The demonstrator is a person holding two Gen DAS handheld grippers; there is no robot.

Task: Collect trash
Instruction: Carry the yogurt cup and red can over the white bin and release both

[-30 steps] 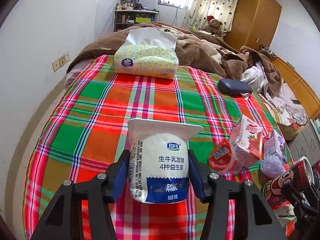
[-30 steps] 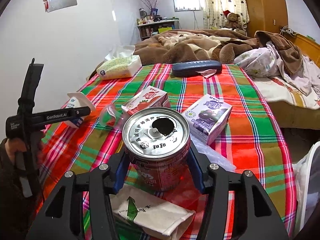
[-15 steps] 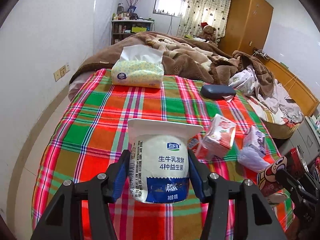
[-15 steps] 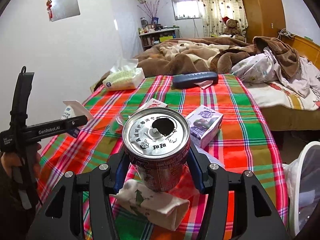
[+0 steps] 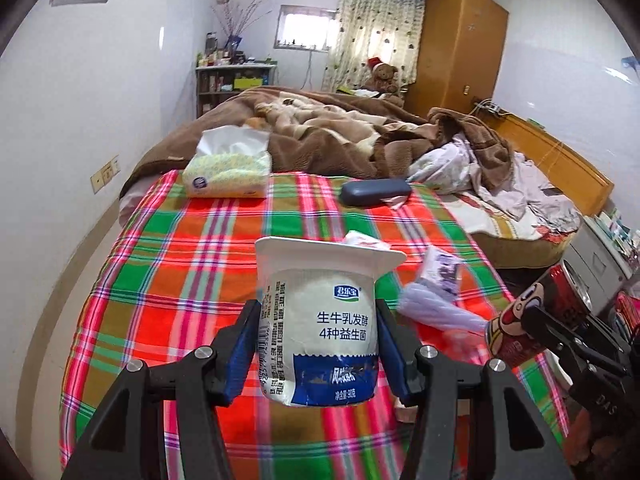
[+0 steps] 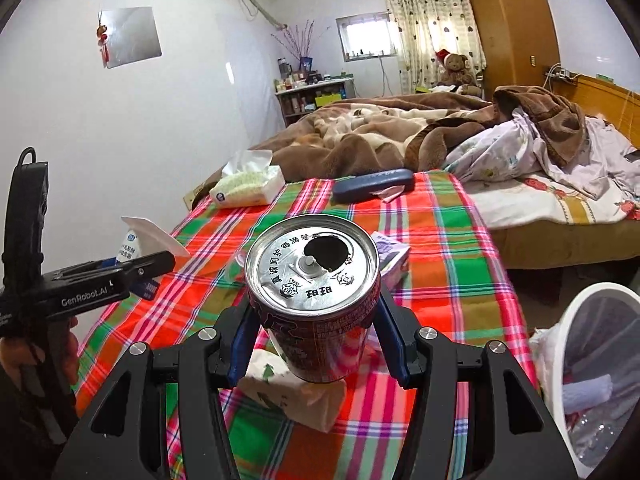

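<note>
My right claw gripped the can, with the bin off the table's right edge; my left claw gripped the yogurt cup, farther away.

We hold the left gripper level, its two black fingers reaching forward and its blue pads pressed against both sides of a white yogurt cup, which stands upright between them, clear of the surface below. In the right wrist view this gripper appears at the left edge, side-on, with our left hand wrapped around its handle. We hold the right gripper likewise, its blue pads clamped on a red drink can, opened top tilted toward the camera. From the left wrist view, it enters at the right edge, close beside the left one.
</note>
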